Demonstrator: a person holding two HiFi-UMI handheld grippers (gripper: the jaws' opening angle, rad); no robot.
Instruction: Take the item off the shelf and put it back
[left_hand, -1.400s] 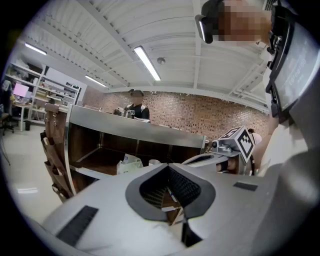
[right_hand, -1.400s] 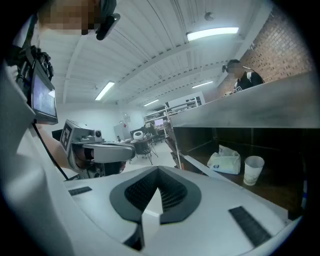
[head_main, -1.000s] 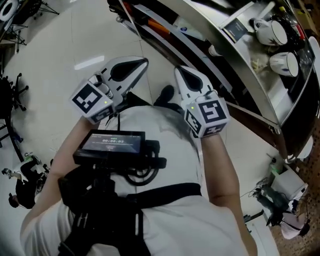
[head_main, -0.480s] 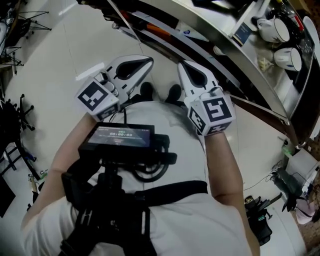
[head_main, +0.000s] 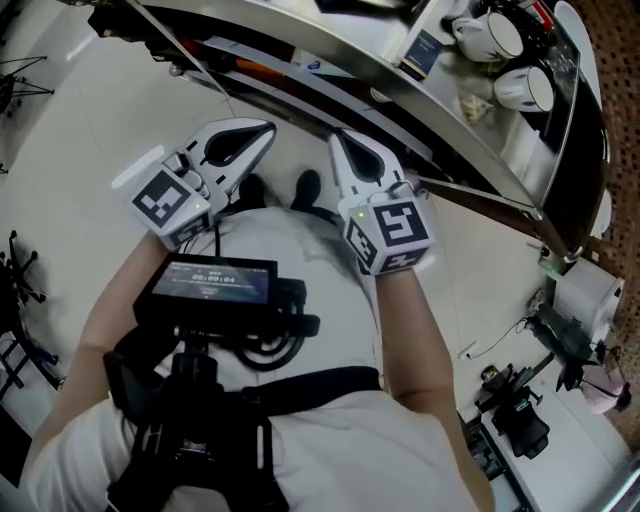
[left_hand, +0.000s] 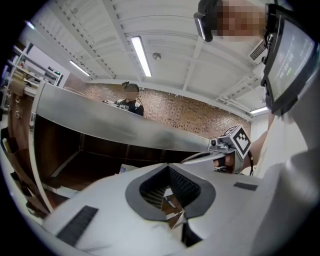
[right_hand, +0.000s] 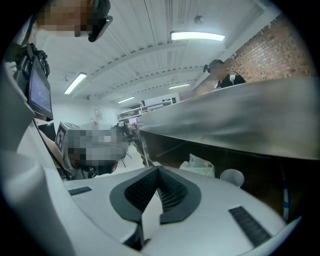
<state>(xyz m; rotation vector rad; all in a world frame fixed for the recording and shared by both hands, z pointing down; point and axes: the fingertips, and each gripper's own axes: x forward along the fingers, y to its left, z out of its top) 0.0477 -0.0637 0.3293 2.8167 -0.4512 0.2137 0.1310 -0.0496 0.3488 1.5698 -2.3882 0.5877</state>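
Note:
I hold both grippers in front of my chest, pointing at a long steel shelf unit (head_main: 430, 100). My left gripper (head_main: 268, 130) is shut with nothing between its pads. My right gripper (head_main: 338, 140) is also shut and empty, an arm's length short of the shelf. On the shelf, in the head view, stand two white cups (head_main: 500, 35) (head_main: 527, 88) and a small dark card (head_main: 424, 52). In the right gripper view, a white cup (right_hand: 232, 177) and a white crumpled bag (right_hand: 198, 165) sit in the dark space under the steel edge (right_hand: 235, 125). The left gripper view shows the same steel edge (left_hand: 115, 127).
A screen (head_main: 208, 282) and dark harness hang on my chest below the grippers. Cables and black gear (head_main: 520, 420) lie on the pale floor at the right. A person (left_hand: 131, 102) stands behind the counter, and ceiling lights run overhead.
The head view has swung, so the shelf and cups sit further left and higher. Both grippers shifted slightly left in it and stayed shut and empty.

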